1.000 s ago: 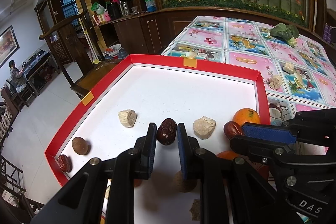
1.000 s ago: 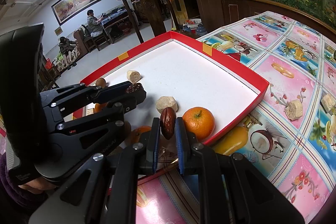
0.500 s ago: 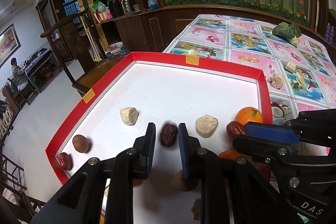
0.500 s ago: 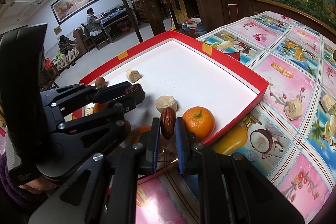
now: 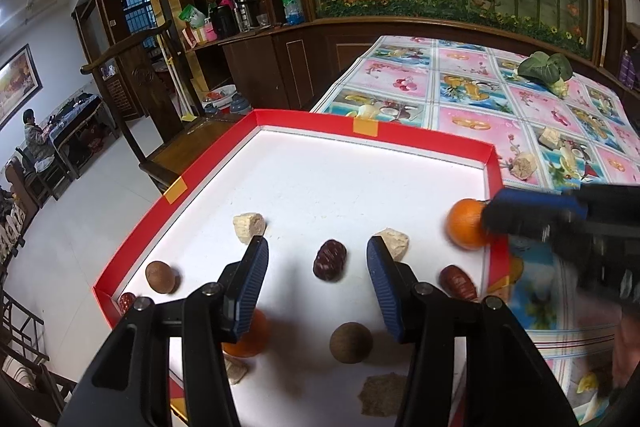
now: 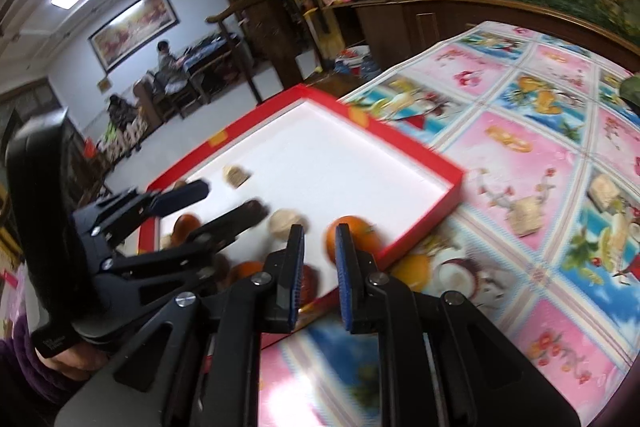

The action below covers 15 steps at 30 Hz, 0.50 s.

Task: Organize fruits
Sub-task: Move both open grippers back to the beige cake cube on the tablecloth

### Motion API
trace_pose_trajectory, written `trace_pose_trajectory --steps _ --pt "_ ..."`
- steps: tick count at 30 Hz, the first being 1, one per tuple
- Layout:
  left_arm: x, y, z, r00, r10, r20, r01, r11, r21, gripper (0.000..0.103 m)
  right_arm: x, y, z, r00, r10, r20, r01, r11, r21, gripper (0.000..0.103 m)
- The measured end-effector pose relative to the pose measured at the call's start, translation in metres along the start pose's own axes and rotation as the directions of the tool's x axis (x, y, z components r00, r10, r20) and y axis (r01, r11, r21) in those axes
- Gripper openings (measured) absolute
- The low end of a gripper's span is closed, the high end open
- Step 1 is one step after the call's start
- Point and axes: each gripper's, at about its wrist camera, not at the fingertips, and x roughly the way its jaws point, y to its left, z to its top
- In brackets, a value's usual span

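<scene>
A dark red date lies on the white floor of the red-rimmed tray, between the jaws of my left gripper. Those jaws are opening and no pad touches the date. A second date rests by the tray's right rim, below an orange. My right gripper hovers over the tray's near corner beside that orange, its jaws nearly closed with nothing between them. It shows blurred in the left wrist view. The left gripper is at the left of the right wrist view.
The tray also holds two brown round fruits, another orange, tan chunks and a date in its left corner. Tan chunks and leafy greens lie on the patterned tablecloth.
The left jaws spread apart and the date they held now lies on the tray. The right gripper swung away to the right, and its date is left lying by the tray's right rim.
</scene>
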Motion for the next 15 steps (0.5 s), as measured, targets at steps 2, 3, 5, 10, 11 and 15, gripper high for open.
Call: trace_pose_trajectory --steps 2,3,5,10,11,15 --pt "-0.002 -0.003 0.001 1.000 -0.007 0.003 0.007 1.000 0.008 0.052 -0.007 -0.014 0.004 1.000 -0.019 0.024 0.018 0.999 0.035 0.018" --pt "-0.003 -0.005 0.001 1.000 -0.010 0.006 0.010 1.000 0.014 0.052 -0.010 -0.019 0.006 0.999 -0.025 0.031 0.024 0.999 0.047 0.018" --pt "-0.005 -0.009 0.001 1.000 -0.016 0.009 0.016 1.000 0.024 0.053 -0.018 -0.033 0.010 0.998 -0.047 0.053 0.042 0.996 0.082 0.018" --pt "-0.010 -0.020 0.004 0.999 -0.034 0.020 0.033 0.998 0.048 0.054 -0.037 -0.069 0.020 0.991 -0.097 0.091 0.082 0.984 0.158 0.018" --pt "-0.011 -0.022 0.006 0.999 -0.040 0.024 0.038 0.998 0.054 0.054 -0.042 -0.079 0.021 0.989 -0.106 0.099 0.087 0.979 0.182 0.018" --pt "-0.017 -0.037 0.016 0.997 -0.069 0.045 0.065 0.994 0.086 0.055 -0.062 -0.127 0.022 0.980 -0.146 0.133 0.098 0.945 0.312 0.026"
